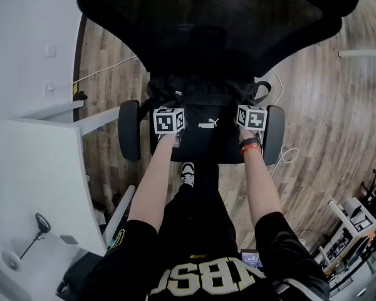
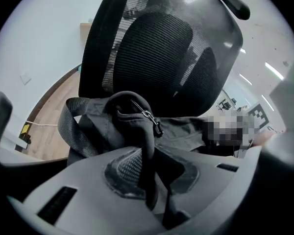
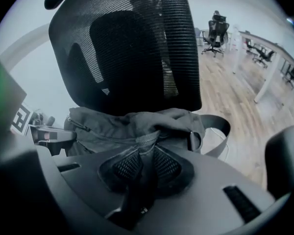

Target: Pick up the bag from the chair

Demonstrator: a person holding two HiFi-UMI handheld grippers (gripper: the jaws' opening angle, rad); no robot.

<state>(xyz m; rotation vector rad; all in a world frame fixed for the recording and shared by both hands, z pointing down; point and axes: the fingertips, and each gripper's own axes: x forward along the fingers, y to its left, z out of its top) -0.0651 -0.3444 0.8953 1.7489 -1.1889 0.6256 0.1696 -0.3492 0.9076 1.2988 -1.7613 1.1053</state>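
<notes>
A black fabric bag (image 1: 203, 108) with a white logo sits on the seat of a black mesh office chair (image 1: 207, 24). My left gripper (image 1: 168, 121) is at the bag's left side, its jaws shut on a fold of the bag (image 2: 147, 131) by a zipper pull (image 2: 152, 117). At the bag's right side, my right gripper (image 1: 250, 118) is shut on a bunched fold of the bag (image 3: 147, 141). A grey strap (image 3: 220, 131) loops off the bag's right end.
The chair's armrests (image 1: 129, 130) (image 1: 274, 133) flank the grippers. A white desk (image 1: 37, 162) stands at the left. White cables (image 1: 288, 155) lie on the wood floor (image 1: 326, 118). More desks and chairs (image 3: 215, 31) stand far off.
</notes>
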